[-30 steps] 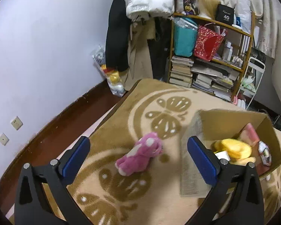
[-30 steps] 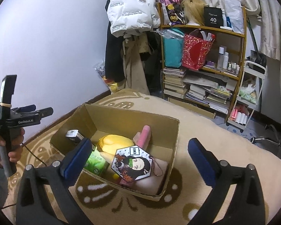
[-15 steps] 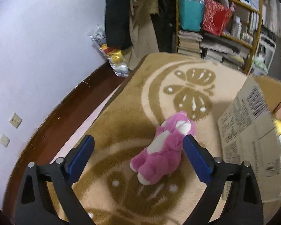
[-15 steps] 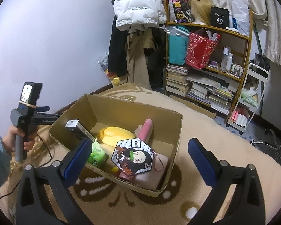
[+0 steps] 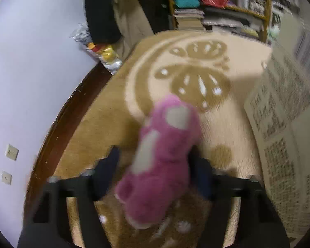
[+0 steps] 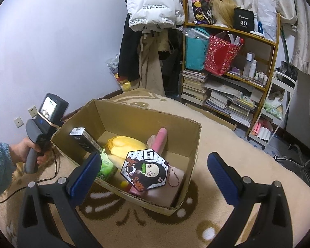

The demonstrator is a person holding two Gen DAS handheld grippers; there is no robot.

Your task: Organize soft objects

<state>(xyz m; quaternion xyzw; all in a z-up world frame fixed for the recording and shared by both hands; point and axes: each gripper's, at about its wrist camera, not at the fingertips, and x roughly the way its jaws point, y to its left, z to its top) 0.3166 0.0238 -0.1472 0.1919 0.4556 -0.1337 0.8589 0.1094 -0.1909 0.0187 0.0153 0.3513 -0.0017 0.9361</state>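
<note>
Pink plush toy (image 5: 165, 161): one, lying on the rug (image 5: 105, 128), between the left gripper (image 5: 155, 169) fingers
Left fingers: closing on the toy; right finger touches its side, left finger's contact blurred
Right gripper (image 6: 155, 175): fingers wide apart, holding nothing
Cardboard box (image 6: 184, 190): one, beyond the right fingers, holding one yellow plush (image 6: 124, 146)

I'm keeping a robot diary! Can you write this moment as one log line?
left gripper: closing around pink plush bear on rug | right gripper: open, empty, above cardboard box
</note>
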